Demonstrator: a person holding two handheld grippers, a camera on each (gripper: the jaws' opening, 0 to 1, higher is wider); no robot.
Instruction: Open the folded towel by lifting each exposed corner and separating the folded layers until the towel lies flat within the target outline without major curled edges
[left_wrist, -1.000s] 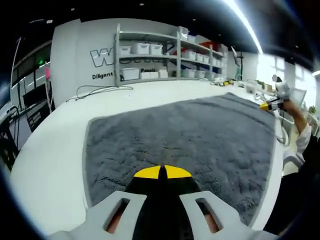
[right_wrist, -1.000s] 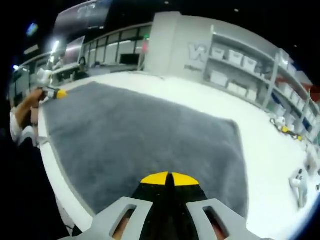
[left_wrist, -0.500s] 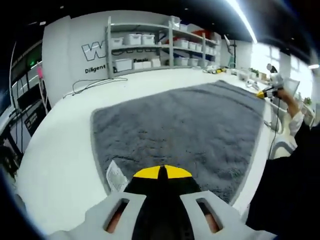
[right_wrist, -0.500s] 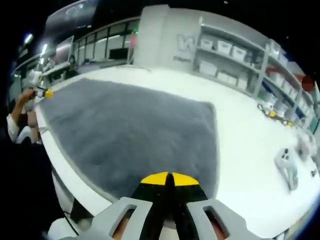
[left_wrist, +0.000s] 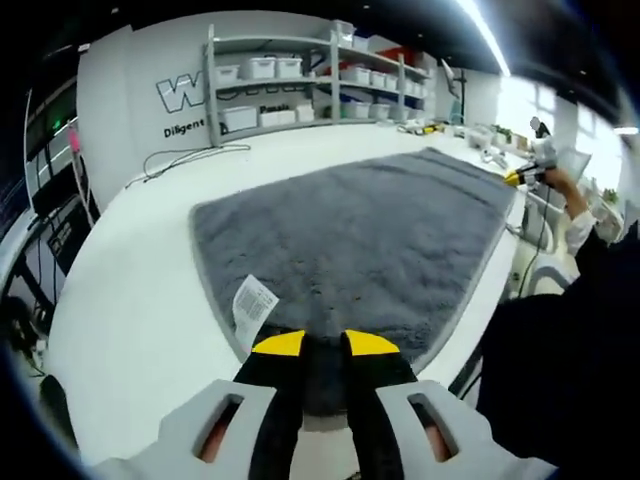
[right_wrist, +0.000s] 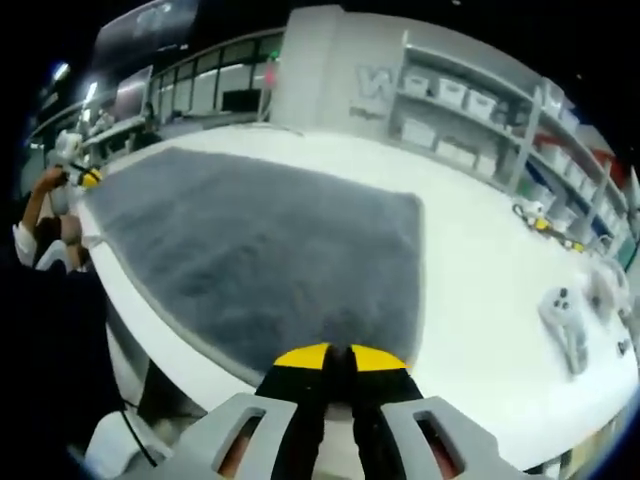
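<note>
We see the grey towel (left_wrist: 360, 240) spread open across the white tabletop (left_wrist: 130, 300), its pile facing up and its edges lying mostly flat. In the left gripper view, our left tool (left_wrist: 325, 345) sits at the towel's near corner with its yellow-tipped jaws a little apart, the towel's edge lying in the gap between them; we cannot tell whether they touch it. A white label (left_wrist: 252, 300) is turned up at that corner, just beside the left jaw. The other tool shows far off at the opposite corner, held by a hand (left_wrist: 553, 180).

In the right gripper view, the right tool (right_wrist: 338, 355) has its jaws nearly closed at the towel's near edge; we cannot tell whether fabric is pinched. Shelves with bins (left_wrist: 290, 90) stand behind.
</note>
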